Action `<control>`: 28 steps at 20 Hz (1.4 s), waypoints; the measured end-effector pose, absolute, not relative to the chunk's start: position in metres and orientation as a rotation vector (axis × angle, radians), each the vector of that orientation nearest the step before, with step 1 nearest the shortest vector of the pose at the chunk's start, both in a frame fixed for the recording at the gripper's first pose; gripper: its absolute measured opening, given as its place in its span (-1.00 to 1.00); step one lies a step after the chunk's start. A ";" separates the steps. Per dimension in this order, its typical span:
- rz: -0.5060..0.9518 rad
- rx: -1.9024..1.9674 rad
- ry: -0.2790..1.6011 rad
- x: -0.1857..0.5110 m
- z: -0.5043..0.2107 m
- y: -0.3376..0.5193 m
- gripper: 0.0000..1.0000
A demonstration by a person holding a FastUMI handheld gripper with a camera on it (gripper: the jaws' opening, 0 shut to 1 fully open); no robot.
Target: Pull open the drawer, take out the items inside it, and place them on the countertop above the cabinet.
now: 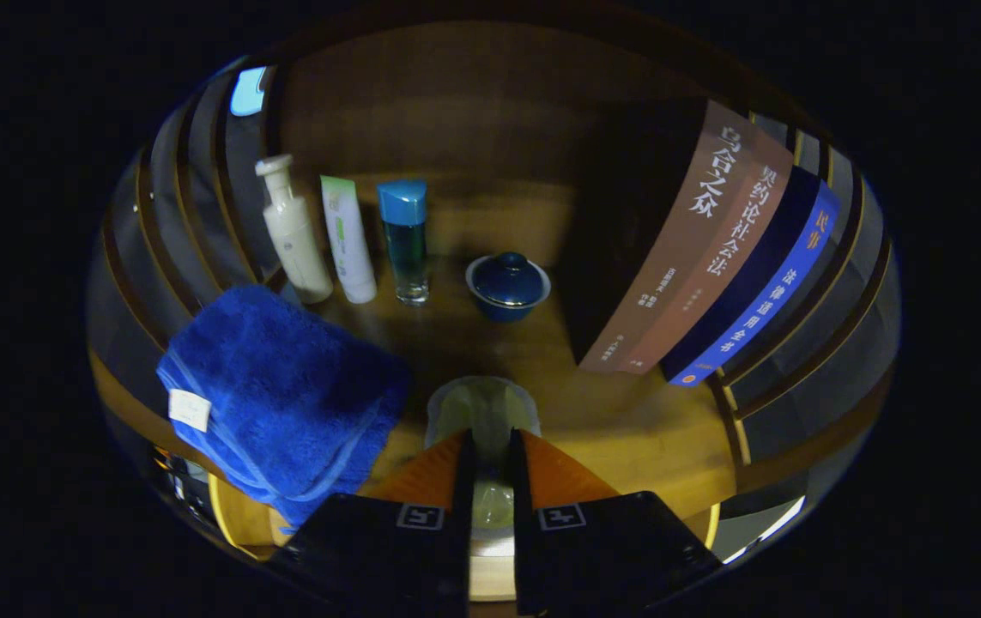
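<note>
My gripper (488, 439) is shut on a pale greenish-white item (480, 405), which sticks out ahead of the fingertips and also shows in the narrow gap between them. I cannot tell exactly what the item is. It hangs just over the near part of the wooden countertop (644, 429). A folded blue towel (284, 395) lies on the countertop to the left of the fingers, its near corner reaching past the countertop's front edge.
At the back stand a white pump bottle (293, 232), a white tube (348, 240), a blue-capped glass bottle (405, 240) and a lidded blue bowl (507, 285). Books (713, 257) lean at the right. Slatted sides flank the countertop. A yellow rim (228, 515) shows below the front edge.
</note>
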State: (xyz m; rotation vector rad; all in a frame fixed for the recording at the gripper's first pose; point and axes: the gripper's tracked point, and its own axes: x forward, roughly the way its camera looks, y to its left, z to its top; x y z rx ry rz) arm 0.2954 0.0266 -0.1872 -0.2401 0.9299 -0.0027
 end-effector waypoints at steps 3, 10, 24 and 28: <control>0.033 -0.230 0.922 0.296 -0.191 0.043 0.36; 0.035 -0.190 0.856 0.273 -0.175 0.049 0.95; -0.042 -0.074 0.464 0.140 -0.075 0.018 0.95; -0.052 -0.068 0.343 0.099 -0.059 0.001 0.95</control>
